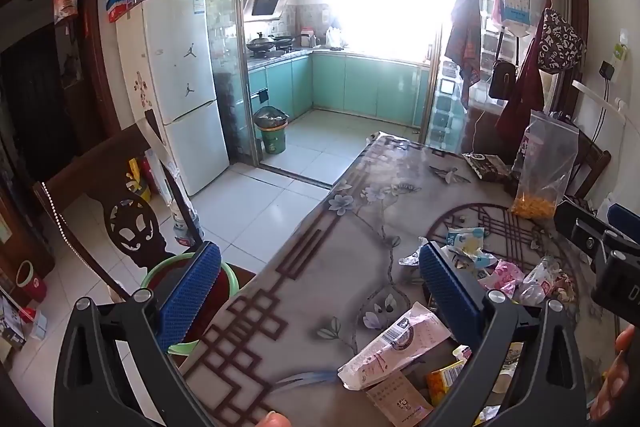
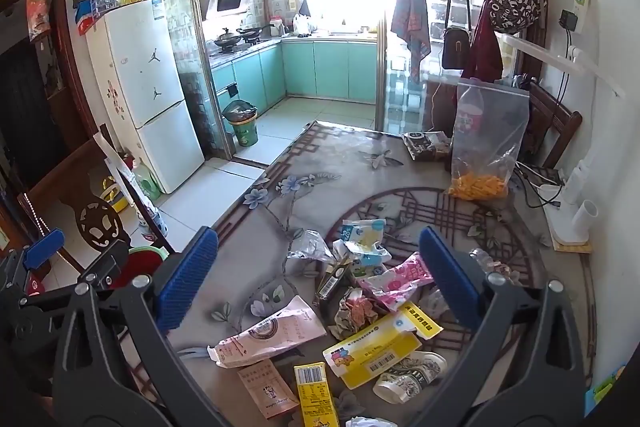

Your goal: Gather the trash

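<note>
Left tongs [image 1: 320, 291] spread over table edge [image 1: 256, 291], wrappers [image 2: 360, 307] beside, open floor [image 1: 256, 203] beyond

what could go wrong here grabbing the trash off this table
1. The wrappers overlap in a loose pile: closing on the flat yellow carton could drag the crumpled paper cup beside it along.
2. The clear zip bag of orange snacks stands upright behind the pile; a sweeping arm might topple it.
3. Both the left gripper and the right gripper are open close together, so they could collide over the pink-and-white flat pouch.
</note>
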Demonstrator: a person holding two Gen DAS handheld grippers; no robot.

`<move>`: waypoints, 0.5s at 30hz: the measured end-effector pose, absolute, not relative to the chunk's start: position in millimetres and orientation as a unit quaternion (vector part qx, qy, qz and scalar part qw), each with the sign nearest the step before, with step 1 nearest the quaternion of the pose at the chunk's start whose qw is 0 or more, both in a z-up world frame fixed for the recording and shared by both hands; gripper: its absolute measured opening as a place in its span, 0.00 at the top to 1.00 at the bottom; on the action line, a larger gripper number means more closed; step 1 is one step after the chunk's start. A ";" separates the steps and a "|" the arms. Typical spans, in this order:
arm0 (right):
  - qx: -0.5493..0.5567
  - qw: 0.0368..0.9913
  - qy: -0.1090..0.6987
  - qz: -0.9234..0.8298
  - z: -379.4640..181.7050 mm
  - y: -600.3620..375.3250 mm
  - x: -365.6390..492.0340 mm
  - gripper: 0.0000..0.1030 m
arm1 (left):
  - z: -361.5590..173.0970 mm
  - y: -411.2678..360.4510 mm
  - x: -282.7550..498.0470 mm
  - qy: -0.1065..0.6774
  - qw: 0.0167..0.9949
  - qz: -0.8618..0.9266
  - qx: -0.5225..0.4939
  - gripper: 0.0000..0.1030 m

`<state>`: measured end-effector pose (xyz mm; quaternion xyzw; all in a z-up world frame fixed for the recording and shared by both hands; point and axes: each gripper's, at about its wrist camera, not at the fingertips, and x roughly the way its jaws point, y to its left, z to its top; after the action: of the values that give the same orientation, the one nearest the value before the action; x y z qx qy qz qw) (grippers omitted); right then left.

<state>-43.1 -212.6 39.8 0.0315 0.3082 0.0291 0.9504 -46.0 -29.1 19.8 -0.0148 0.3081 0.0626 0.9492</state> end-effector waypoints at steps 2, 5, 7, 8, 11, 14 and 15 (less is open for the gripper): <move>0.033 0.950 0.308 0.030 41.3 -216.6 -43.8 0.03 | 19.5 -29.6 -47.1 0.308 0.949 0.063 -0.014 0.07; 0.035 0.950 0.309 0.030 40.6 -220.2 -44.2 0.03 | 19.6 -30.0 -48.0 0.308 0.949 0.064 -0.014 0.07; 0.034 0.951 0.307 0.030 38.4 -218.7 -45.6 0.03 | 19.2 -31.7 -50.2 0.308 0.949 0.066 -0.014 0.07; 0.034 0.951 0.306 0.030 38.0 -218.8 -45.8 0.03 | 19.3 -32.3 -51.1 0.308 0.949 0.067 -0.014 0.07; 0.036 0.950 0.308 0.030 35.5 -218.8 -48.4 0.03 | 19.9 -32.7 -52.6 0.308 0.949 0.070 -0.014 0.07; 0.037 0.950 0.309 0.032 34.0 -216.1 -49.6 0.03 | 20.4 -32.5 -52.2 0.310 0.948 0.076 -0.012 0.07; 0.034 0.950 0.309 0.030 35.7 -215.5 -48.8 0.03 | 20.7 -32.0 -52.4 0.310 0.948 0.077 -0.013 0.07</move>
<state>-48.8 -215.5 35.7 0.0343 0.3090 0.0303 0.9500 -52.4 -32.0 20.7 -0.0131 0.3097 0.0765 0.9477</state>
